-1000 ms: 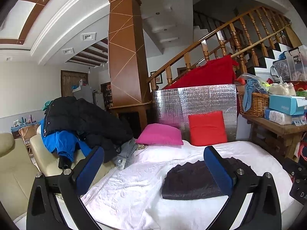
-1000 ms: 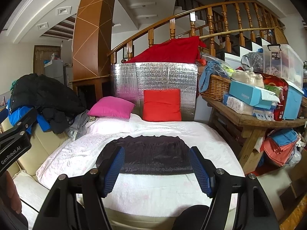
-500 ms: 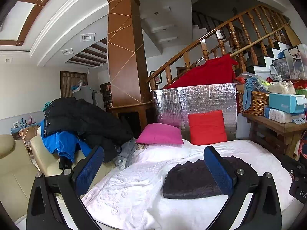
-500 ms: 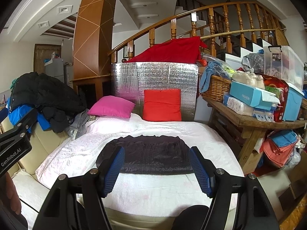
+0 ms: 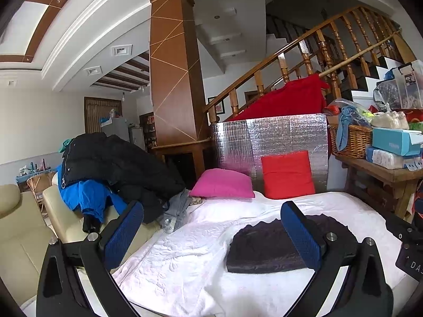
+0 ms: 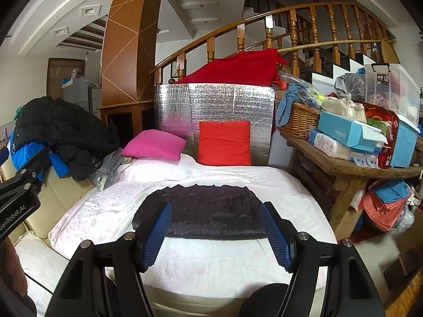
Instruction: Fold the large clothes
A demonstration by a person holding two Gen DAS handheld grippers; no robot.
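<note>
Jaws on both grippers stood wide apart, gripping nothing. The left gripper (image 5: 211, 227) hung above the white quilted bed cover (image 5: 171, 264), its blue ribbed pads (image 5: 298, 235) raised off the fabric. The right gripper (image 6: 215, 229) hovered likewise over the near edge of the same cover.

The folded dark purple-black knit garment (image 6: 201, 211) lay flat on the cover, straight ahead of the right jaws and showing between them; from the left wrist view it sat ahead and to the right, partly hidden behind the right-hand finger. Neither gripper touched it.

Beyond the garment, a pink square cushion (image 6: 153, 144) lay flat and a red square cushion (image 6: 224, 142) stood upright against a silver foil insulation panel (image 6: 211, 105). Left of the jaws, a heap of black and blue jackets (image 5: 105, 169) sat piled on a cream leather sofa (image 5: 21, 227). Right of the jaws, a wooden counter (image 6: 343, 166) carried a wicker basket (image 6: 298, 116) and a teal tissue box (image 6: 343, 129).
</note>
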